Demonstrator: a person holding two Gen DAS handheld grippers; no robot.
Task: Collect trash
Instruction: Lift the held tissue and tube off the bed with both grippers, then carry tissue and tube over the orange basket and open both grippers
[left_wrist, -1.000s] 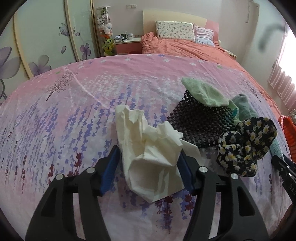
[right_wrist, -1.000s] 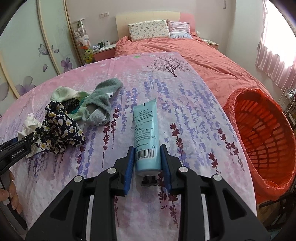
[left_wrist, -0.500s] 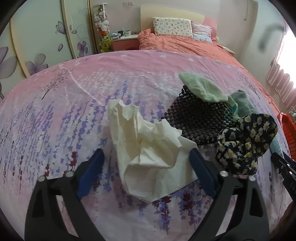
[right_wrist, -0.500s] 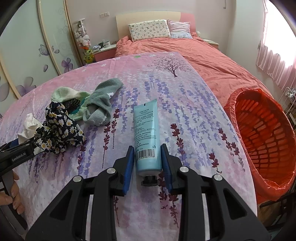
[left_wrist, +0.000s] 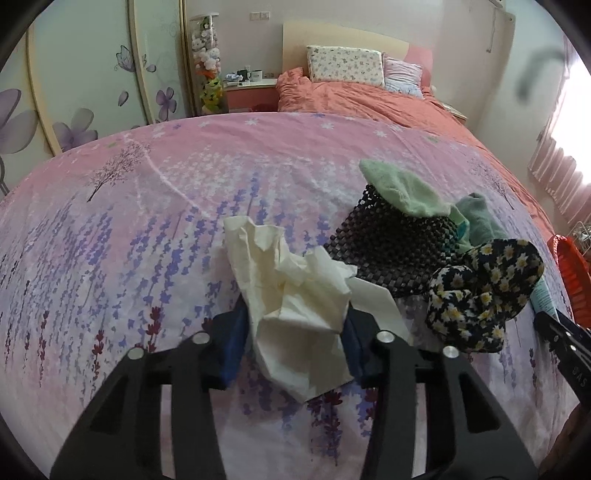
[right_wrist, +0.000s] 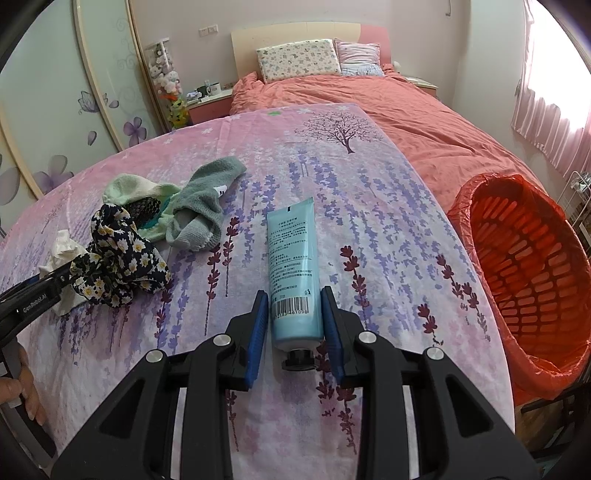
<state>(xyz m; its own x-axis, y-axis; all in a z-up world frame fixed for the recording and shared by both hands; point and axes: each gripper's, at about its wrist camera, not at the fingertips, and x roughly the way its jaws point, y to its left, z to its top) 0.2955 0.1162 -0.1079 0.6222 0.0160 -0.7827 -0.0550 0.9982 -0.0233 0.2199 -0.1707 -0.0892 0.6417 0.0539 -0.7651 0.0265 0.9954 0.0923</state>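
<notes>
Now the left gripper (left_wrist: 295, 334) has just closed on the crumpled cream tissue paper (left_wrist: 295, 291), its lower pads hidden behind the folds. At three o'clock of it, the right gripper (right_wrist: 295, 325) clamps the smooth light-blue plastic tube (right_wrist: 293, 266); its black cap (right_wrist: 299, 360) is half cut off.

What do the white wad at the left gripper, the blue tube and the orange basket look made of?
White wad: thin matte tissue paper, by its soft crumpled folds. Blue tube: likely soft plastic with a satin sheen, printed label and barcode. Orange basket: rigid slotted plastic, seemingly lined with thin glossy red film.
</notes>
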